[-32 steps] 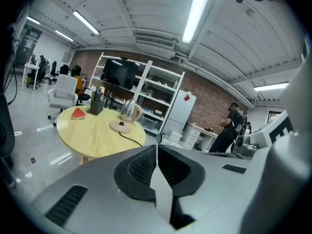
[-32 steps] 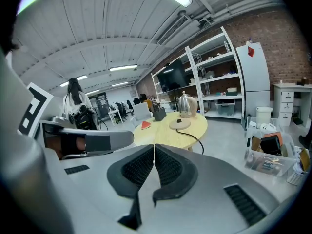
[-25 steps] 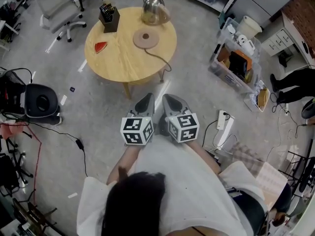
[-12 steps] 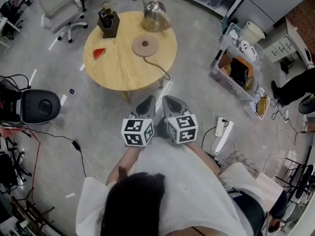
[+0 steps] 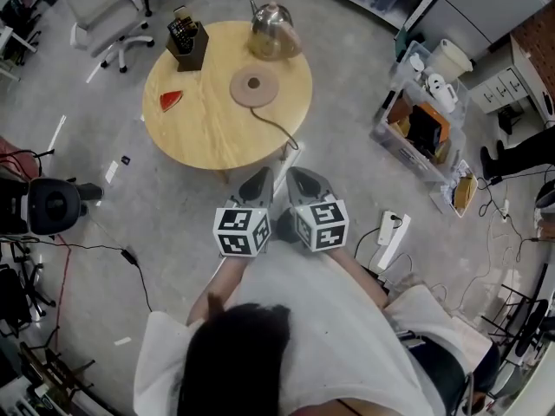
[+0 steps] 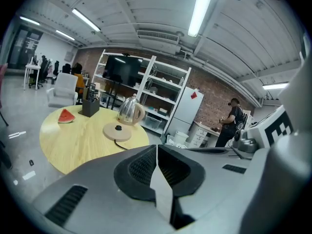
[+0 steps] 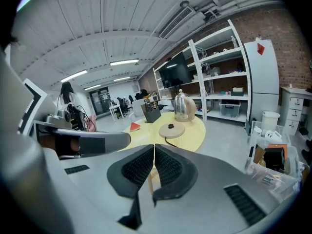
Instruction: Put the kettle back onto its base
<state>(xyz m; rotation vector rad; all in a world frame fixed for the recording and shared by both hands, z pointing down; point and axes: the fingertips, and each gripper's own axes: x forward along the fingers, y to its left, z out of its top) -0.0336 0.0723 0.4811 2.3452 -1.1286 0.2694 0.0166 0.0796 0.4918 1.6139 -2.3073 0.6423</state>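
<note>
A: What is nearest in the head view?

B: The two tools, side by side in the lower centre. The left tool (image 5: 257,183) has its pads pressed together with nothing between them. The right tool (image 5: 305,183) is the same, closed and empty.

A: And beyond them?

B: The round surface (image 5: 208,128) is above them in the frame, well apart from both tips. On it comes first the base (image 5: 254,87), bare, with its cord (image 5: 276,128) running toward the near edge.

A: Where is the kettle?

B: The kettle (image 5: 272,31) stands upright at the far rim, just beyond the base and not touching it. It lies almost straight up the frame from the tools, between their two lines. Its spout points upper left and its handle seems to face right, so I judge the right tool suits better. It must open first.
</note>
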